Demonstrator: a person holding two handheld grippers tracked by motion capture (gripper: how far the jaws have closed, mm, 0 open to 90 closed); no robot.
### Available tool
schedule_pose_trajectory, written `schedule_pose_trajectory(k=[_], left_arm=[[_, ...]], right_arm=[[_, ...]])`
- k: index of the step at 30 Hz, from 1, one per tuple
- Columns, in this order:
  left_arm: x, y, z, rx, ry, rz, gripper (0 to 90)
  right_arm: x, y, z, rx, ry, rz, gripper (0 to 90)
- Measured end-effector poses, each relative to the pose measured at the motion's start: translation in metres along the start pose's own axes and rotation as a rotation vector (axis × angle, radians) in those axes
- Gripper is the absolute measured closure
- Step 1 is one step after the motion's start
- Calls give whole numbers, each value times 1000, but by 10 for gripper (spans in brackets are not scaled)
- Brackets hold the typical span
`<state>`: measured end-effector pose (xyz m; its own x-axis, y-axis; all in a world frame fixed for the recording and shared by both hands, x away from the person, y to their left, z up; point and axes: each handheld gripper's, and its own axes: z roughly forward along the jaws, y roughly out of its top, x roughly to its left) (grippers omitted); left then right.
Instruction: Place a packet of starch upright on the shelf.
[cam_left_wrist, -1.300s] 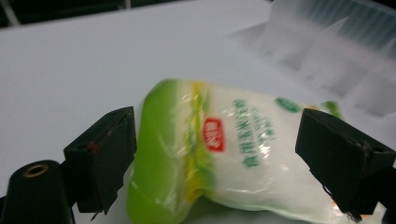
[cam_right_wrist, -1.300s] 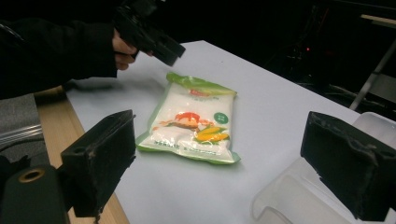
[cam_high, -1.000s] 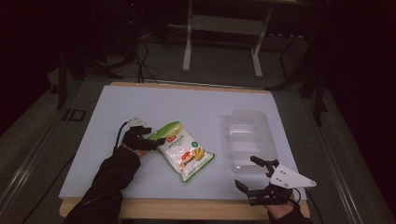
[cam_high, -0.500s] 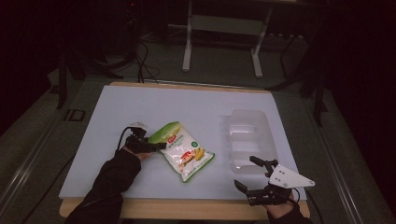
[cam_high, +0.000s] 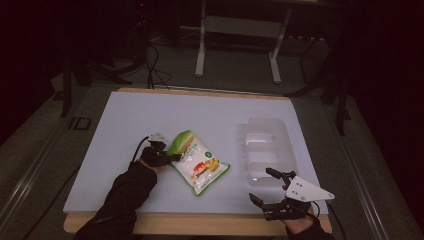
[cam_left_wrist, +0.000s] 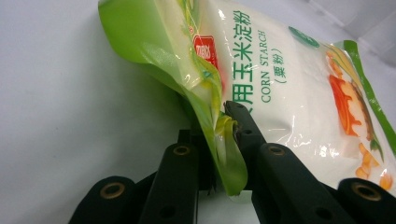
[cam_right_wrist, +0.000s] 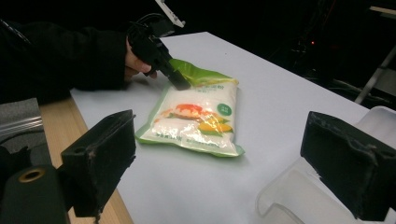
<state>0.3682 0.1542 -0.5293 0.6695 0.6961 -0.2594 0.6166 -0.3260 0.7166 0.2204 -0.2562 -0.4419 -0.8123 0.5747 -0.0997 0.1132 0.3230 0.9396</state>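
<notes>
A green and white bag of corn starch (cam_high: 197, 162) lies on the white table top (cam_high: 150, 125), left of centre. My left gripper (cam_high: 172, 158) is shut on the bag's green top edge; in the left gripper view the crumpled edge (cam_left_wrist: 219, 135) is pinched between the two black jaws and lifted a little. The right gripper view shows the bag (cam_right_wrist: 198, 116) flat on the table with the left gripper (cam_right_wrist: 180, 83) clamped on its far corner. My right gripper (cam_high: 264, 186) stands open near the front right edge, beside a clear plastic container (cam_high: 267, 150), nothing between its jaws.
The clear container (cam_right_wrist: 299, 196) lies close in front of the right jaws. The table's wooden front edge (cam_high: 200, 224) runs below both hands. Cables and a metal stand (cam_high: 237, 25) are on the dark floor beyond the table.
The bag has shifted slightly toward the front with the left gripper clamped on its top edge. The right gripper has stayed nearly in place.
</notes>
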Motion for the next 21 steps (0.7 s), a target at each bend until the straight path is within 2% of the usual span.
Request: schedule_pose_trajectory(k=[4,6,9,11,13,15,17,18,21], left_arm=[[-3,3,-4,-11,5,11,843],[-7,7,-11,-24,8,38,843],[-15,13,-18,-50,12,53,845],[-20,16,-23,-67,8,67,848],[-22,19,-26,-73,7,78,851],[-32,25,-32,-94,12,105,852],[-32,25,-32,-94,12,105,852],[-43,33,-38,-108,19,130,854],[-52,39,-42,-120,25,154,855]], right_arm=[[-1,0,0,-1,1,6,103],[-1,0,-1,-15,-11,14,103],[-2,0,-3,-26,-38,13,103],[-3,1,-4,-31,-40,21,103],[-3,1,-5,-25,-55,15,103],[-3,2,-4,-5,-69,-1,103],[-3,2,-4,4,-85,-7,103],[-3,1,-4,6,-83,4,104],[-4,2,-4,1,-80,20,103]])
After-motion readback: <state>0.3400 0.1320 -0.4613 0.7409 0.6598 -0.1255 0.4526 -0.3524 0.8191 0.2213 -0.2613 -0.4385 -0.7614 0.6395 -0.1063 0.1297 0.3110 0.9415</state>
